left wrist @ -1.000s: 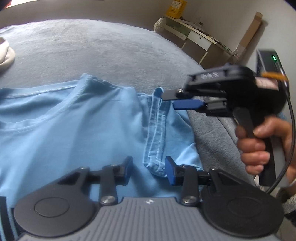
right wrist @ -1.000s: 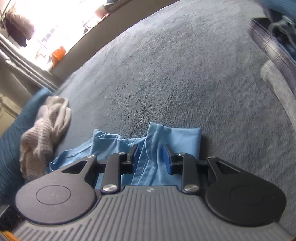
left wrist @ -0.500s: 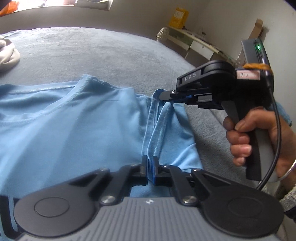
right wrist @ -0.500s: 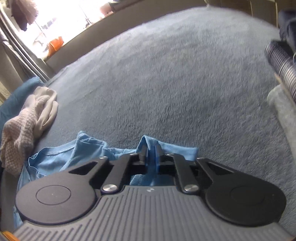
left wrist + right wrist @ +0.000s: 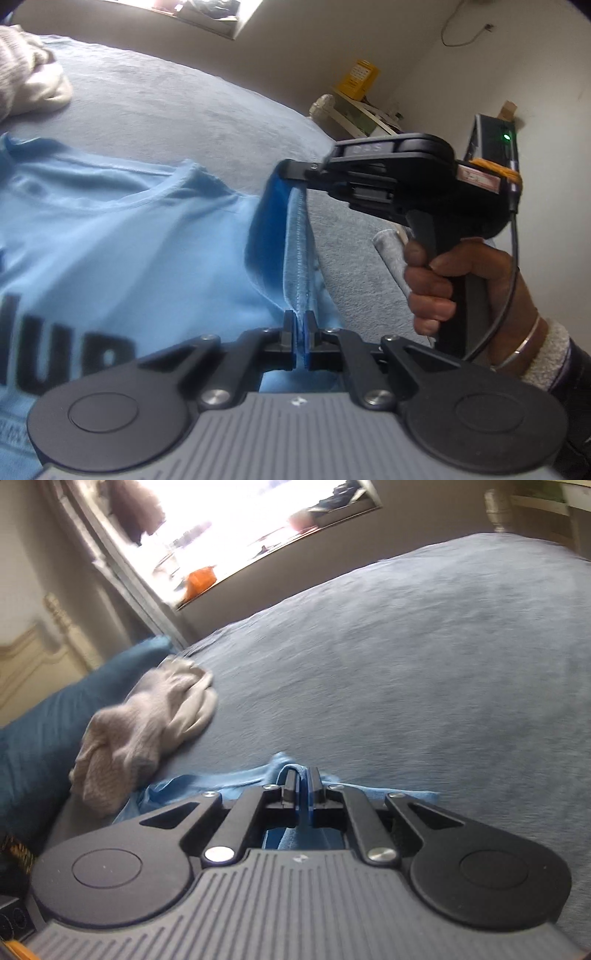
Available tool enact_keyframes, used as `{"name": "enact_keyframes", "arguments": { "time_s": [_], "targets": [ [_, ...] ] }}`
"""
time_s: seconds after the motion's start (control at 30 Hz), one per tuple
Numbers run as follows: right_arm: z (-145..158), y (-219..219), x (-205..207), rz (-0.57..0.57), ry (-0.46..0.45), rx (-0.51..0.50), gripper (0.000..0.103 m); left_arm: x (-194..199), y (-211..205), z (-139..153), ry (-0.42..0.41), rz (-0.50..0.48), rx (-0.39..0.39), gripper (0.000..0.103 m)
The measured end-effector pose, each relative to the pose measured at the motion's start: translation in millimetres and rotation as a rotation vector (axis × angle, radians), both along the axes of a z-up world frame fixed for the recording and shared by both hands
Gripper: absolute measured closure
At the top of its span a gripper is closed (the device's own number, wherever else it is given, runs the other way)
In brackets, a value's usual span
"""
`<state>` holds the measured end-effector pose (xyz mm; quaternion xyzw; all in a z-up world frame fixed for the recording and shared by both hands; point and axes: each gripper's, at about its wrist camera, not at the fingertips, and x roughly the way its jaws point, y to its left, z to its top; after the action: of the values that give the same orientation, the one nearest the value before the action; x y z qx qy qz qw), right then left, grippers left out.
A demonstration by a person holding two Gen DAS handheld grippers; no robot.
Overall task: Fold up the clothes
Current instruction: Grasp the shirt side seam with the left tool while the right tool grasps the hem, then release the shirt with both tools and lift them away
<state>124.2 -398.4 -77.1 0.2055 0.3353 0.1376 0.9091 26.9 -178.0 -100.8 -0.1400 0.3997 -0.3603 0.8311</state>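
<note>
Light blue T-shirt (image 5: 122,251) spread face up on grey bedcover (image 5: 177,110), sleeve (image 5: 295,236) at its edge lifted off the bed. Left gripper (image 5: 300,332) clamped tight on the near end of the sleeve hem; right gripper (image 5: 291,175) likewise pinched shut on the far end, fabric stretched in a taut ridge between. Best done by carrying both ends inward together over the chest at equal height, keeping the hem straight, then laying flat before letting go. Beige knit garment (image 5: 147,723) near the collar end, apart from the shirt, teal pillow (image 5: 48,716) beside; nothing across the fold path.
</note>
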Motion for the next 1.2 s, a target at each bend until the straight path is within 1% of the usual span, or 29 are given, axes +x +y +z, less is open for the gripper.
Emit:
{"name": "enact_keyframes", "arguments": {
  "time_s": [0.17, 0.27, 0.37, 0.53, 0.6, 0.63, 0.67, 0.7, 0.73, 0.77, 0.83, 0.87, 0.93, 1.0, 1.07, 1.13, 1.2],
  "targets": [
    [-13, 41, 13, 0.107, 0.035, -0.023, 0.101, -5, 19, -4, 0.026, 0.04, 0.019, 0.099],
    [-23, 63, 20, 0.164, 0.049, -0.06, 0.1, -6, 26, -6, 0.043, 0.053, 0.03, 0.099],
    [-32, 73, 22, 0.203, 0.072, -0.041, 0.1, -9, 32, -7, 0.045, 0.06, 0.04, 0.099],
    [-25, 77, 15, 0.217, 0.019, -0.032, 0.1, -12, 37, -4, 0.029, 0.062, 0.047, 0.099],
    [-23, 76, 14, 0.209, 0.001, -0.035, 0.099, -11, 34, -7, 0.045, 0.045, 0.052, 0.099],
    [-26, 76, 15, 0.2, 0.007, -0.051, 0.098, -10, 33, -10, 0.065, 0.034, 0.061, 0.096],
    [-29, 75, 16, 0.191, 0.014, -0.066, 0.098, -9, 35, -12, 0.081, 0.044, 0.069, 0.089],
    [-33, 75, 17, 0.189, 0.03, -0.081, 0.097, -8, 36, -15, 0.095, 0.053, 0.076, 0.085],
    [-36, 74, 18, 0.192, 0.057, -0.079, 0.094, -7, 39, -16, 0.101, 0.06, 0.074, 0.081],
    [-39, 72, 18, 0.194, 0.081, -0.075, 0.088, -6, 43, -15, 0.097, 0.067, 0.078, 0.08],
    [-37, 63, 13, 0.168, 0.081, -0.032, 0.079, -5, 51, -14, 0.088, 0.081, 0.084, 0.08],
    [-32, 54, 9, 0.154, 0.068, 0.005, 0.078, -4, 55, -12, 0.082, 0.087, 0.084, 0.08],
    [-22, 35, 0, 0.123, 0.047, 0.08, 0.077, 0, 63, -9, 0.075, 0.096, 0.076, 0.08],
    [-12, 14, -12, 0.087, 0.046, 0.148, 0.077, 3, 68, -3, 0.055, 0.1, 0.063, 0.08],
    [-4, -7, -29, 0.054, 0.051, 0.196, 0.077, 8, 66, 3, 0.031, 0.093, 0.051, 0.08],
    [1, -27, -50, 0.013, 0.065, 0.232, 0.077, 15, 56, 6, 0.022, 0.061, 0.044, 0.079],
    [-1, -43, -71, -0.034, 0.094, 0.255, 0.077, 23, 41, 6, 0.021, 0.01, 0.042, 0.076]
  ]
}}
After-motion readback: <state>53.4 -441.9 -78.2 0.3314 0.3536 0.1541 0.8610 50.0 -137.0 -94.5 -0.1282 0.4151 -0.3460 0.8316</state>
